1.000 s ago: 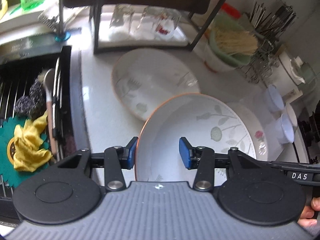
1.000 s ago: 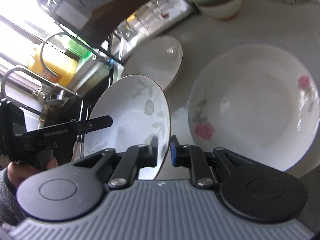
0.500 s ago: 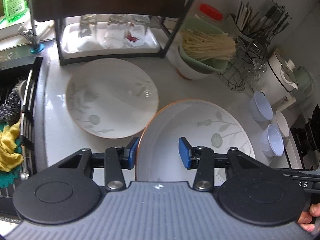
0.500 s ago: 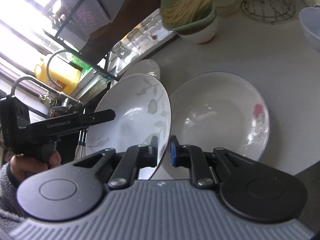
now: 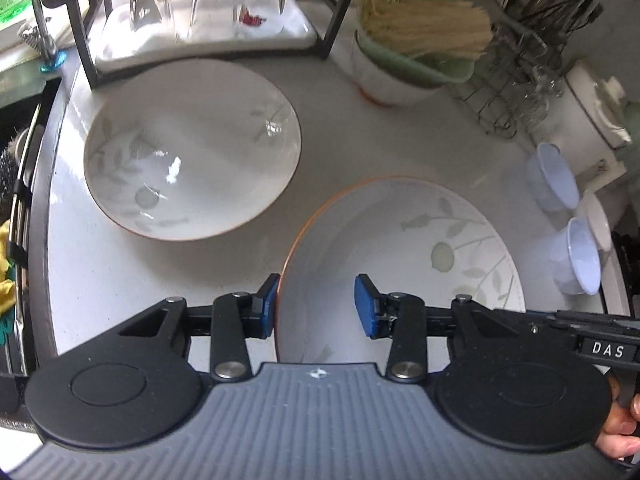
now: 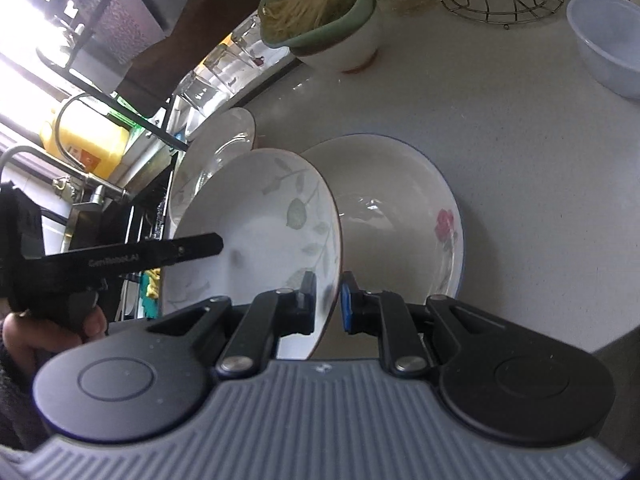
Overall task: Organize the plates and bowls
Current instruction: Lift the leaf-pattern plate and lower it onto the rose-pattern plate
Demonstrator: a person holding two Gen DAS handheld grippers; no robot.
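Observation:
A white leaf-patterned plate point(image 6: 264, 240) with an orange rim is lifted off the counter, held at its right rim by my right gripper point(image 6: 326, 300), which is shut on it. It also shows in the left wrist view point(image 5: 400, 256). My left gripper point(image 5: 316, 306) is open, its jaws astride the plate's left rim without clamping it. A second leaf-patterned plate point(image 5: 192, 168) lies on the counter to the left. A rose-patterned plate point(image 6: 404, 216) lies on the counter under and behind the held plate.
A black rack with upturned glasses point(image 5: 208, 4) stands at the back. A green bowl of noodles point(image 5: 416, 36) sits in a white bowl, beside a wire utensil rack point(image 5: 520, 40). Pale blue cups point(image 5: 568, 232) lie at right. The sink point(image 5: 16, 184) is at left.
The held plate has been carried up and right, away from the sink; the rose plate sits farther below it now. My left gripper stayed open around the rim.

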